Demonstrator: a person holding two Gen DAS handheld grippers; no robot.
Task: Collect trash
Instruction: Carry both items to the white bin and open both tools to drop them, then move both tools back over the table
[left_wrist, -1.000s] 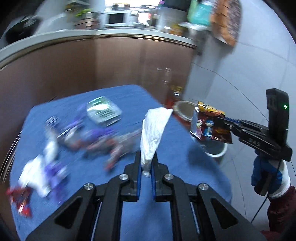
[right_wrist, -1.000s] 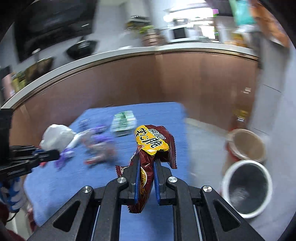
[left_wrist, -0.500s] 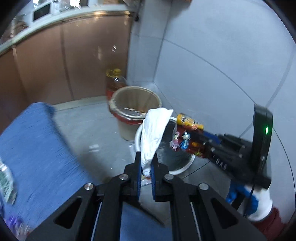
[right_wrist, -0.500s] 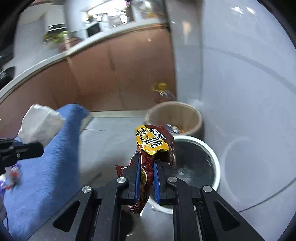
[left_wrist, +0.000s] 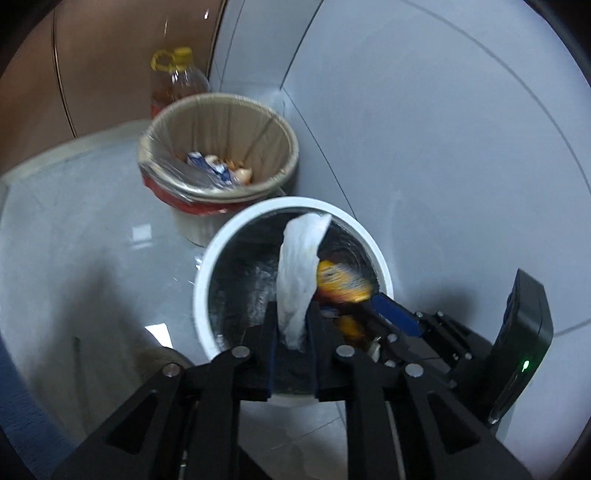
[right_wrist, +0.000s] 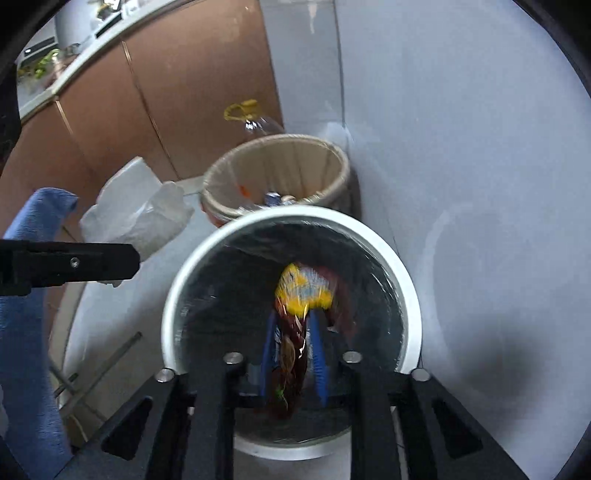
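white tissue and snack wrapper now over the white bin, off the blue bench; both hand-held grippers, left and right, opening, trash loose between the jaws.

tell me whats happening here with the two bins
A person is throwing away trash with a tool in each hand. Both hang over the white bin with the dark liner. The left tool has a crumpled white tissue between its jaws, the right tool a red and yellow snack wrapper; both sets of jaws are opening. The beige bin behind already holds scraps.
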